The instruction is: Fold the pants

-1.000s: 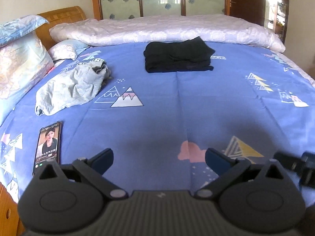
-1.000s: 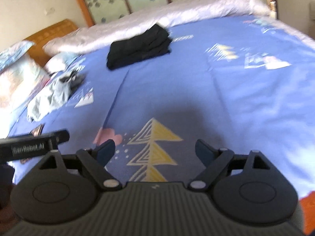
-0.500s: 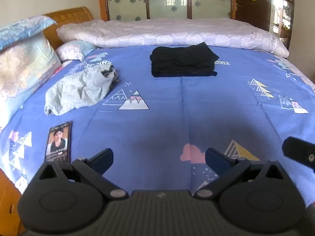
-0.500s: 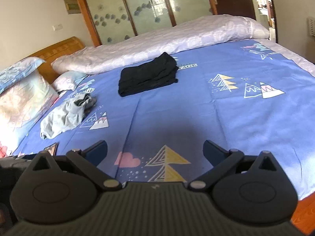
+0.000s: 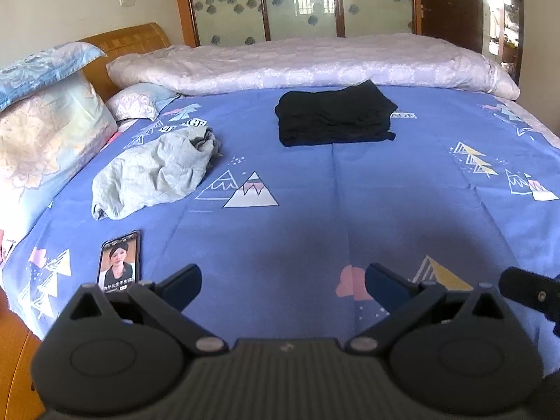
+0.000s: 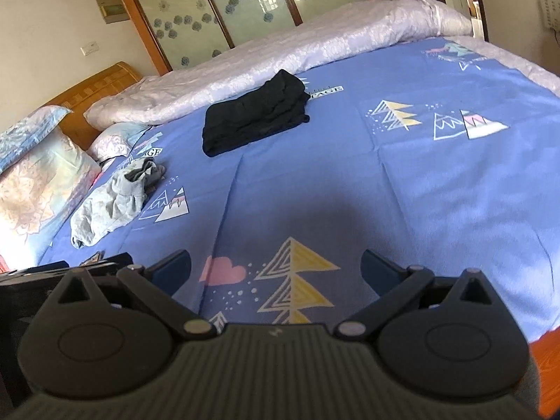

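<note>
Black pants (image 5: pixel 334 113) lie folded in a neat stack at the far middle of the blue bed; they also show in the right wrist view (image 6: pixel 253 119). A crumpled grey garment (image 5: pixel 154 173) lies at the left of the bed, also seen in the right wrist view (image 6: pixel 112 203). My left gripper (image 5: pixel 283 285) is open and empty above the near edge of the bed. My right gripper (image 6: pixel 274 266) is open and empty beside it, also above the near edge. Both are far from the clothes.
A phone (image 5: pixel 119 261) with a lit screen lies near the bed's front left edge. Pillows (image 5: pixel 45 129) are stacked at the left by the wooden headboard. A rolled white quilt (image 5: pixel 315 63) lies along the far side. The blue sheet (image 5: pixel 350 210) spreads between.
Both grippers have drawn back and tilted up from the bed, so more of the room shows. Both stay open. The clothes have not moved.
</note>
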Available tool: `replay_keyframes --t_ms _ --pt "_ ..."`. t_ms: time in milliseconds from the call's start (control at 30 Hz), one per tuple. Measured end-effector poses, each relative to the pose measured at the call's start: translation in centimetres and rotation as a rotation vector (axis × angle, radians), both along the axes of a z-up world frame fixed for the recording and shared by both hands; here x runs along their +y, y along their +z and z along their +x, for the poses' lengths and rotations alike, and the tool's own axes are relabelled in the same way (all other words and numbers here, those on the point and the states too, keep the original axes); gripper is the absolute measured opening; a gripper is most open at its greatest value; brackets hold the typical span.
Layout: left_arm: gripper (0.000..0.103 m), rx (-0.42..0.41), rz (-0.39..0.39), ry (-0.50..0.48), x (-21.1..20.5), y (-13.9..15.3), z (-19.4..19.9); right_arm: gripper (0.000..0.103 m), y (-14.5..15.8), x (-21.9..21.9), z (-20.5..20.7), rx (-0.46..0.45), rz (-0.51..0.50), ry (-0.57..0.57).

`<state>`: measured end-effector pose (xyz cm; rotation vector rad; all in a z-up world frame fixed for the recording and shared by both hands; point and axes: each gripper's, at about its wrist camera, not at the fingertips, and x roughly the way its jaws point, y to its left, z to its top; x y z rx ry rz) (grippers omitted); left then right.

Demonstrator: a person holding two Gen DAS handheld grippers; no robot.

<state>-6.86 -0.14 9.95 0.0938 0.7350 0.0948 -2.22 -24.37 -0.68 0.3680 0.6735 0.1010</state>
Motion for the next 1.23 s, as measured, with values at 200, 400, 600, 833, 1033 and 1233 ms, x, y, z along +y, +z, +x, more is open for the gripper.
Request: replay_keyframes --t_ms 200,400,600,833,1033,1233 --pt "0.103 0.008 0.018 0.022 0.1 -0.1 0.3 0.103 -0.2 -0.7 0.0 0.008 0.014 0.005" --pt "0.103 0.029 0.048 0.031 -0.2 -0.7 0.5 0.103 -0.6 -1.6 0.0 0.023 0.029 0.007" --pt "0.103 0.039 0.055 0.031 -0.2 -1.0 0.4 0.103 -0.7 -1.8 0.1 0.027 0.030 0.011" --pt "0.103 0.046 0.051 0.030 0.0 -1.1 0.4 0.103 -0.9 -1.7 0.0 0.038 0.030 0.022" --pt "0.103 0.056 0.036 0.030 0.3 -1.3 0.5 0.103 -1.0 -1.6 0.0 0.039 0.026 0.026" --pt "0.103 0.040 0.033 0.006 0.1 -1.3 0.1 0.103 -1.0 -1.6 0.0 0.038 0.024 0.033"
